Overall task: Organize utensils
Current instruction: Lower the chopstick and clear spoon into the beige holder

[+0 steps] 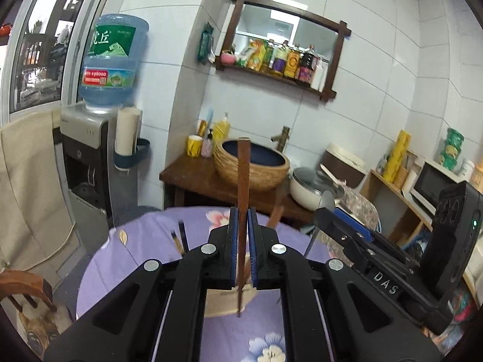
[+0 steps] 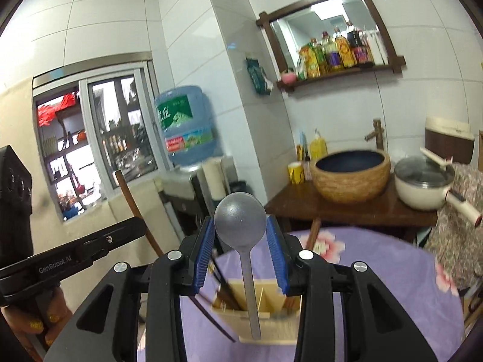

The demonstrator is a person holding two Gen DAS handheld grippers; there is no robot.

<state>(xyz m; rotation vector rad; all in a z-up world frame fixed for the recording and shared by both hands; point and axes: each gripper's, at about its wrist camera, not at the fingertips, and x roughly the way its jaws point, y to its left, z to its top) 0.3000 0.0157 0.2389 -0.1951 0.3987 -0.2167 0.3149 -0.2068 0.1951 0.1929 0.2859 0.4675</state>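
- Left gripper (image 1: pixel 241 229): clamped on a brown chopstick (image 1: pixel 243 187), held upright with its tip at 12 o'clock, probably so it can drop end-first into a slot.
- Utensil holder (image 2: pixel 265 310): on the purple floral tablecloth (image 2: pixel 377 277) at 6 o'clock below the right gripper, chopsticks already in its left compartment.
- Right gripper (image 2: pixel 241 232): pads pinch the grey spoon (image 2: pixel 240 221) by its bowl, handle hanging toward the holder, seemingly ready for lowering.

Right gripper (image 2: pixel 240 232) clamping grey spoon (image 2: pixel 241 226) — bowl up, above wooden holder (image 2: pixel 265 316)
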